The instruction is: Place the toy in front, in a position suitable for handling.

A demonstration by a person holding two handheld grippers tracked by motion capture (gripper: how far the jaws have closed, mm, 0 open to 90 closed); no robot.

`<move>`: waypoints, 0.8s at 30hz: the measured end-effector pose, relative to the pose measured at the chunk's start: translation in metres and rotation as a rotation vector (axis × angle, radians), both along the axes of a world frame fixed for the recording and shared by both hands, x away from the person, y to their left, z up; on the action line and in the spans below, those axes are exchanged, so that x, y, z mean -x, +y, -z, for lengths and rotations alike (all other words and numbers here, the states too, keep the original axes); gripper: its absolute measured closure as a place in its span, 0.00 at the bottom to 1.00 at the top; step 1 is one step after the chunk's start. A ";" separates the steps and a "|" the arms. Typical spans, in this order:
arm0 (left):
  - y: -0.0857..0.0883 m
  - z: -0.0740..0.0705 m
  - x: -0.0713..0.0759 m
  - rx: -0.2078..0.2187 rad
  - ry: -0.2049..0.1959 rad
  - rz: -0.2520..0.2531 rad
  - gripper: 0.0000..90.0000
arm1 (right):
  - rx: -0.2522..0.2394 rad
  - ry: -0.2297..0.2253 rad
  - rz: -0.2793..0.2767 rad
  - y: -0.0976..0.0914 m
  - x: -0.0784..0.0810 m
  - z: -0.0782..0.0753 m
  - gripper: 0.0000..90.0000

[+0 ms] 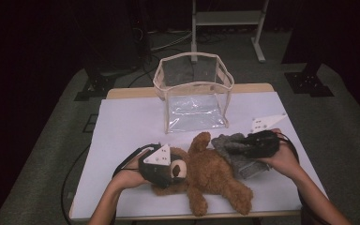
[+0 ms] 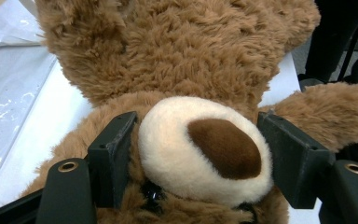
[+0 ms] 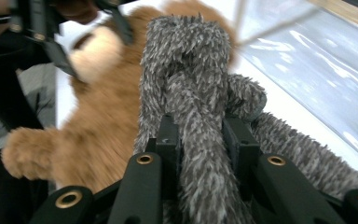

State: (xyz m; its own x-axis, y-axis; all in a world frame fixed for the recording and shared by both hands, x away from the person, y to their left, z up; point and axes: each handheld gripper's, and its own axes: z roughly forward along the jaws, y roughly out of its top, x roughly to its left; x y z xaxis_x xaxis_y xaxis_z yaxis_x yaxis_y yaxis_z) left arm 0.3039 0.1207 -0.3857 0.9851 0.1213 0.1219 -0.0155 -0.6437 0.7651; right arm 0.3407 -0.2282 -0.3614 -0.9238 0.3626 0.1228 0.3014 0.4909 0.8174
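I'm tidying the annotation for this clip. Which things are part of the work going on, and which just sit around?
In the work:
- teddy bear, its muzzle between the left gripper jaws
- grey fuzzy cloth, clamped by the right gripper
- clear bag, open nearby

Just around:
- white table cover
- metal stand behind the table

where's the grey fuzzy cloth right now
In the high view the grey cloth lies right of centre on the table, against the teddy bear, pinched in the right gripper.

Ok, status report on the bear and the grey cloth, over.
Left gripper shut on bear, jaws at its muzzle. Right gripper shut on grey cloth, bunched beside bear. Clear bag stands open behind, nothing in the way.
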 end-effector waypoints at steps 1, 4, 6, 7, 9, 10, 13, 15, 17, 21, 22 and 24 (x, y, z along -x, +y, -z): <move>0.000 0.000 0.000 0.002 -0.001 -0.004 0.34 | 0.004 -0.008 -0.029 0.011 0.001 -0.002 0.78; -0.001 0.000 -0.001 0.004 -0.005 -0.014 0.34 | 0.010 -0.019 -0.085 0.037 0.003 -0.006 0.78; -0.001 0.001 -0.001 0.005 -0.013 -0.020 0.34 | 0.017 -0.026 -0.119 0.053 0.005 -0.008 0.78; 0.000 0.000 -0.001 0.005 -0.017 -0.024 0.34 | 0.025 -0.030 -0.135 0.060 0.006 -0.008 0.78; 0.001 -0.001 -0.001 0.003 -0.023 -0.027 0.34 | 0.050 -0.046 -0.147 0.067 0.006 -0.007 0.78; 0.002 -0.002 -0.001 0.005 -0.027 -0.027 0.34 | 0.053 -0.042 -0.146 0.066 0.006 -0.006 0.78; 0.005 -0.006 0.000 0.006 -0.032 -0.027 0.34 | 0.042 -0.017 -0.111 0.056 0.002 -0.002 0.79; 0.008 -0.008 0.002 -0.003 -0.039 -0.019 0.34 | 0.025 0.003 -0.082 0.043 -0.002 0.003 0.79; 0.011 -0.010 0.003 -0.011 -0.039 -0.014 0.34 | 0.023 0.009 -0.061 0.034 -0.003 0.006 0.79; 0.021 -0.012 0.003 0.000 -0.027 -0.016 0.35 | 0.022 0.022 -0.026 0.019 -0.005 0.011 0.79; 0.021 -0.011 0.003 0.004 -0.023 -0.013 0.36 | 0.020 0.025 -0.015 0.015 -0.004 0.012 0.79; 0.019 -0.008 0.003 0.010 -0.019 -0.008 0.38 | 0.006 0.028 -0.016 0.014 -0.001 0.012 0.79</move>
State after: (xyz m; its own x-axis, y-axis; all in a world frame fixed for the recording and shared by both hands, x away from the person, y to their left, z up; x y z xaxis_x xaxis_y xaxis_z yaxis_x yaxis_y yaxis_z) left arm 0.3012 0.1395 -0.3781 0.9816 0.1303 0.1396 -0.0251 -0.6363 0.7710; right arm 0.3420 -0.2140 -0.3731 -0.9256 0.3489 0.1469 0.3166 0.5006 0.8057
